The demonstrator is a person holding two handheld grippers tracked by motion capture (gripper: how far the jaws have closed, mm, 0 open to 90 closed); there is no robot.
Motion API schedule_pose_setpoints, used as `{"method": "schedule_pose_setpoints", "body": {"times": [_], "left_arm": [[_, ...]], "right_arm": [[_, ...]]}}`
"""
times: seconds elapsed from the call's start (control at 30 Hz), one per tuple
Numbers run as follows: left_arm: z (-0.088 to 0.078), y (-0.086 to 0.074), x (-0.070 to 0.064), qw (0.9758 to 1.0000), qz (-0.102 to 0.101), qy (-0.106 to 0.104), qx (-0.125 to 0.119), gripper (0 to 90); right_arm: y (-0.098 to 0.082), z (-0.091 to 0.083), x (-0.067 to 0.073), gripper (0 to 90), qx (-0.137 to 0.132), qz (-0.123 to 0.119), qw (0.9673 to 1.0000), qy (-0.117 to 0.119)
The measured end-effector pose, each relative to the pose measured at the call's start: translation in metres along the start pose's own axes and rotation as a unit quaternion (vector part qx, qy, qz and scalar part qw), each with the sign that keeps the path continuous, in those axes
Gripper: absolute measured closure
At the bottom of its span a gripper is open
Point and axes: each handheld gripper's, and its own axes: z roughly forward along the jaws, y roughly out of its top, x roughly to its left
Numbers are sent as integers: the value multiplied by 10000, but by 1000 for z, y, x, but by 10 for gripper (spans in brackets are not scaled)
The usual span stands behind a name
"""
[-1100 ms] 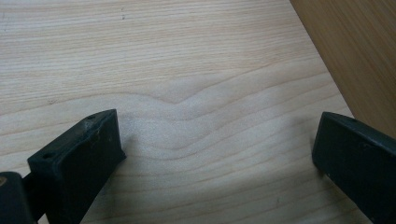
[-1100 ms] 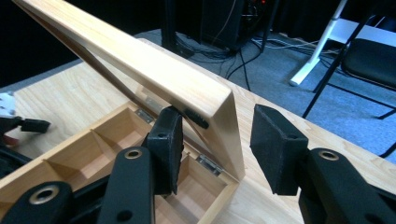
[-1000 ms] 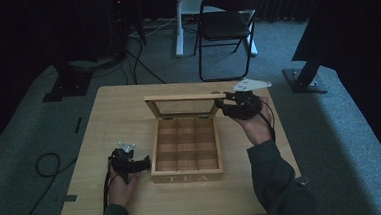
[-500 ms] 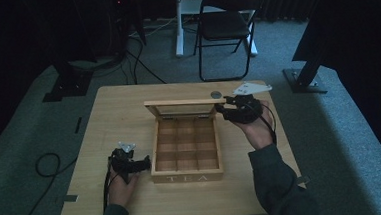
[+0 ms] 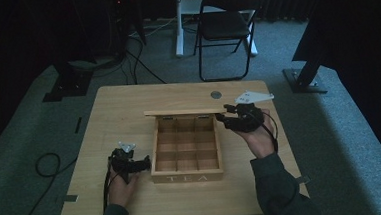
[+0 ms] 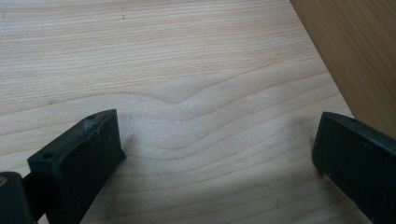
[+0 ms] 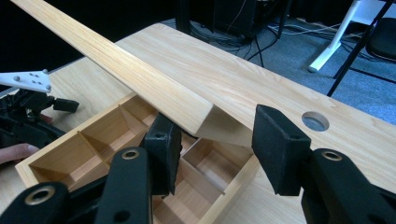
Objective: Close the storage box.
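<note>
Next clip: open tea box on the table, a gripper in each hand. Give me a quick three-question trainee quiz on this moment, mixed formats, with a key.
1. True or false: the compartments of the wooden tea box hold tea bags.
2. Multiple choice: the right gripper has its jaws on either side of
A) the end of the box lid
B) the round hole in the table
C) a leg of the folding chair
3. Fill in: the left gripper rests with its jaws ____ over bare tabletop beside the box.

Key: 1 false, the compartments look empty; 2 A, the jaws are apart around the lid's end, not clamped; 3 open.
</note>
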Motion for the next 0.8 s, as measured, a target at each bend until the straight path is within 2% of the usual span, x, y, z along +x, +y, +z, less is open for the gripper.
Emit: {"method": "schedule_pose_setpoints", "body": {"times": [0.8], "left_arm": [[0,0,0,10000,-15,-4,-13,16]], "right_arm": [[-37,-4,16,495,-124,187,9996,143]]}}
